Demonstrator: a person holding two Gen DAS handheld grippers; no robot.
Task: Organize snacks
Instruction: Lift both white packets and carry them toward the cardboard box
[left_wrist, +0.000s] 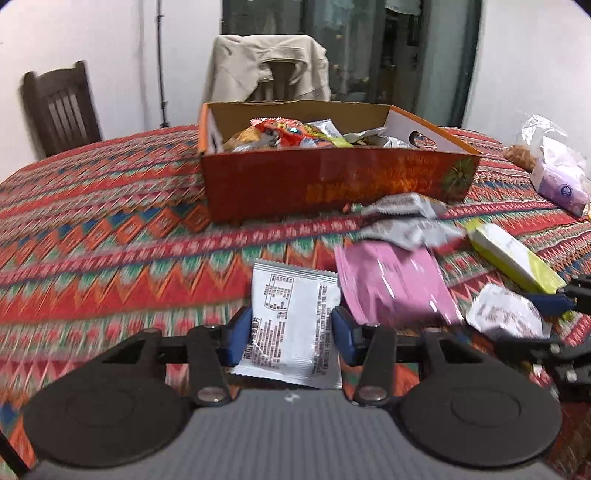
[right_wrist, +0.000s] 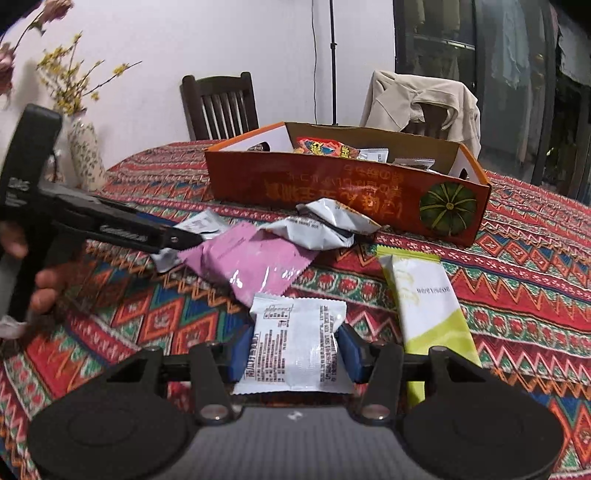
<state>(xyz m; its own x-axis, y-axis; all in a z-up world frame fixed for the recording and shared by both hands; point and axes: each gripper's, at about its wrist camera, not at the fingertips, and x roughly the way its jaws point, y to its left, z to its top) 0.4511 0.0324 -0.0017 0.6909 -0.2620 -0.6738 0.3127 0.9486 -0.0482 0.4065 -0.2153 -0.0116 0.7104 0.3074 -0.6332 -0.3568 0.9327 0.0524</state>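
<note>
Both grippers pinch white sachets (left_wrist: 293, 328) (right_wrist: 295, 349) of small unreadable print: left gripper (left_wrist: 291, 330), right gripper (right_wrist: 293, 350). Beyond, an orange box (right_wrist: 332, 192) with a green pumpkin picture sits on a patterned tablecloth (left_wrist: 110, 221).

A home dining room: patterned tablecloth (left_wrist: 110, 206), wooden chairs (right_wrist: 219, 105), draped jacket (left_wrist: 269, 68), flower vase (right_wrist: 86, 155).

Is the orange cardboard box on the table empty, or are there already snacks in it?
Not empty. The orange box stands open-topped, and several snack packets lie inside it, showing above its front wall in both views.
</note>
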